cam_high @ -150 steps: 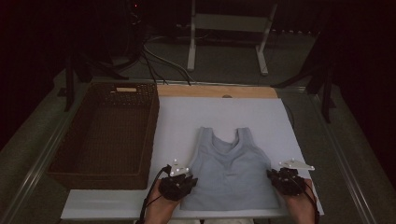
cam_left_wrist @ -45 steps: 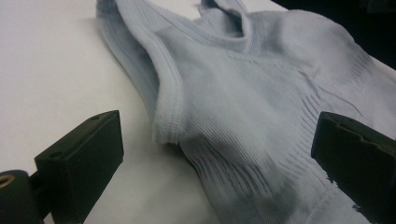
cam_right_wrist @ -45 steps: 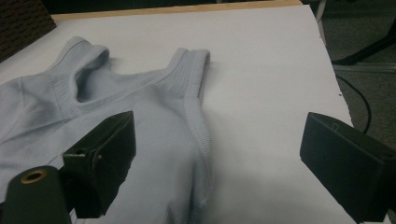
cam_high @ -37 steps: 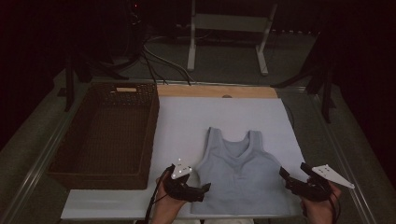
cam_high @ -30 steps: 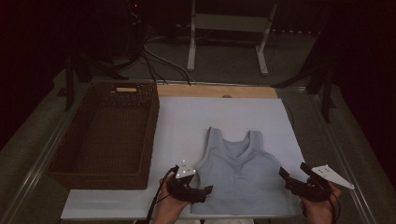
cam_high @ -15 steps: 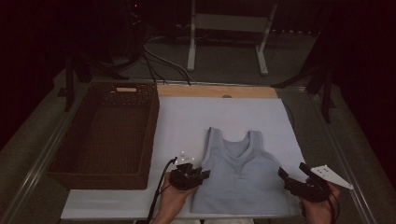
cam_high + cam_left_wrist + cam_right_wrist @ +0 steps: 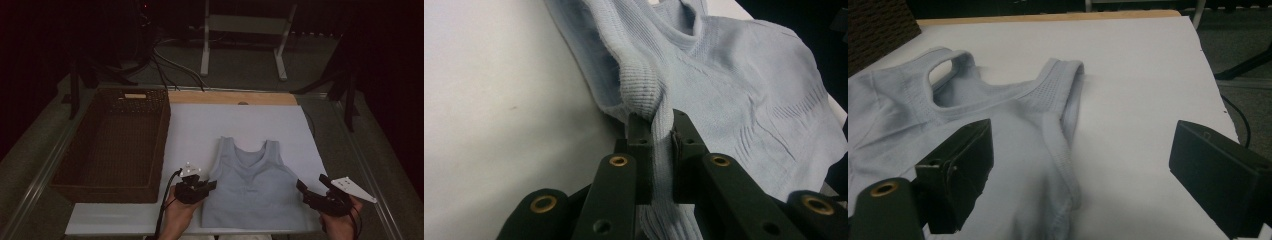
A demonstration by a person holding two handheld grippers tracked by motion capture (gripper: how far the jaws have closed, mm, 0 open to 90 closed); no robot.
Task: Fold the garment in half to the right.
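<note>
Nearest the person, the left gripper (image 7: pixel 210 185) has its jaws pressed together on the left side edge of a pale blue tank top (image 7: pixel 252 187); in the left gripper view the ribbed hem (image 7: pixel 644 90) of the garment is bunched into a roll and pinched between the two black jaws, with the cloth running down between them. The right gripper (image 7: pixel 313 186) sits at the garment's right lower edge with its jaws spread wide; in the right gripper view they stand well apart on either side of the right side seam (image 7: pixel 1065 165), gripping nothing. The tank top lies flat, straps pointing away from the person, on the near half of a white board (image 7: pixel 200 125) on the table. It looks like a thin, stretchy knit: light, limp and quick to wrinkle or slide on the smooth board, so it will likely sag and fold wherever it is not supported. The thicker bound edges at the armholes and sides seem the best places to take hold, one on each side, so the cloth lifts evenly. Farther off to the left, a dark wicker basket (image 7: pixel 75 155) stands just beside the board, and beyond the board's far edge runs a wooden strip (image 7: pixel 230 97).
</note>
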